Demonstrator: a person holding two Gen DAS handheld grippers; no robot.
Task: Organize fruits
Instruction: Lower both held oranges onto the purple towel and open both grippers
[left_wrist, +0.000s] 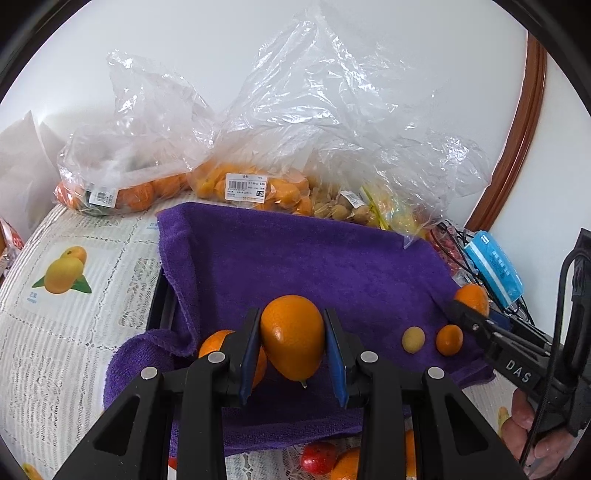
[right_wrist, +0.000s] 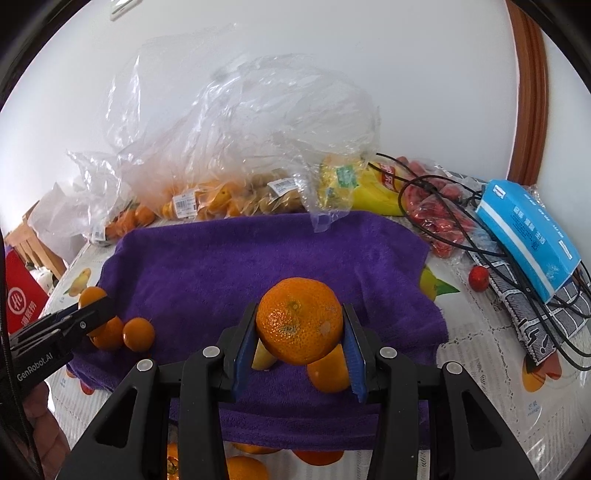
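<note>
My left gripper is shut on a smooth orange kumquat, held over the purple towel. Another orange fruit lies behind its left finger. My right gripper is shut on a dimpled tangerine above the towel. Under it lie a yellowish fruit and an orange fruit. In the left wrist view the right gripper enters from the right, near a pale small fruit and a small orange fruit. The left gripper shows at left beside two orange fruits.
Clear plastic bags of oranges, kumquats and small brown fruits line the back of the table. A blue box, black cables and a bag of red fruit lie right. A red packet stands left. Loose fruit lies at the towel's front edge.
</note>
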